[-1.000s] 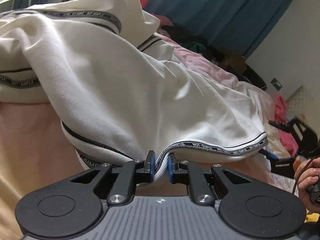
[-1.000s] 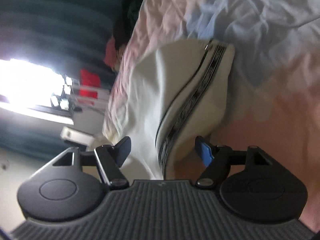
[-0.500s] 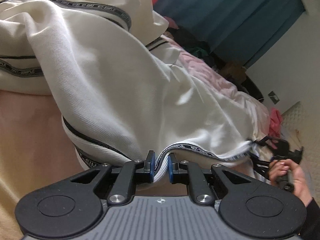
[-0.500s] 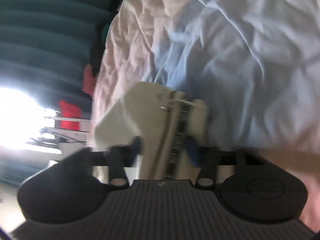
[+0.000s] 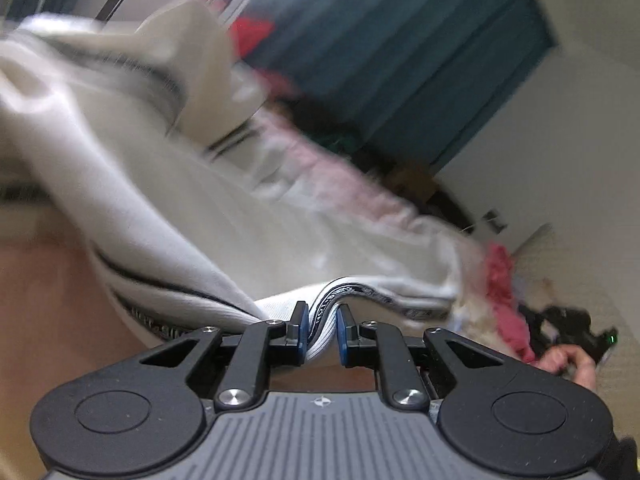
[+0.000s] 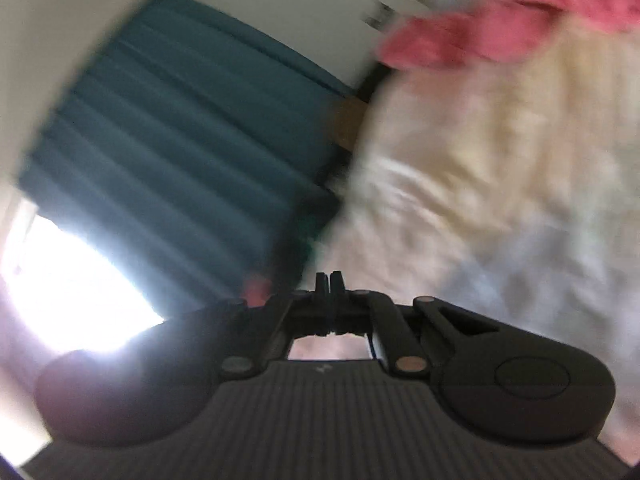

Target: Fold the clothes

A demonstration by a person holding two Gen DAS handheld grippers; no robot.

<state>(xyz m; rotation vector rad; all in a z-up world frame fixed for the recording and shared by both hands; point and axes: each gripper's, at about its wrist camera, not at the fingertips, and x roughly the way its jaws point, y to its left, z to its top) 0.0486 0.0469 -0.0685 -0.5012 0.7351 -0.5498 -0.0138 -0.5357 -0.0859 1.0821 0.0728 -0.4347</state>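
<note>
The left gripper pinches the banded hem of the white garment, which drapes up and away from it over the pink bedding. The right gripper has its fingers pressed together on nothing, pointing toward the teal curtain beside that bedding.

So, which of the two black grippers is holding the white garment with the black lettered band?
The left gripper: white garment sits between its blue pads. The right gripper is shut with nothing between.
</note>
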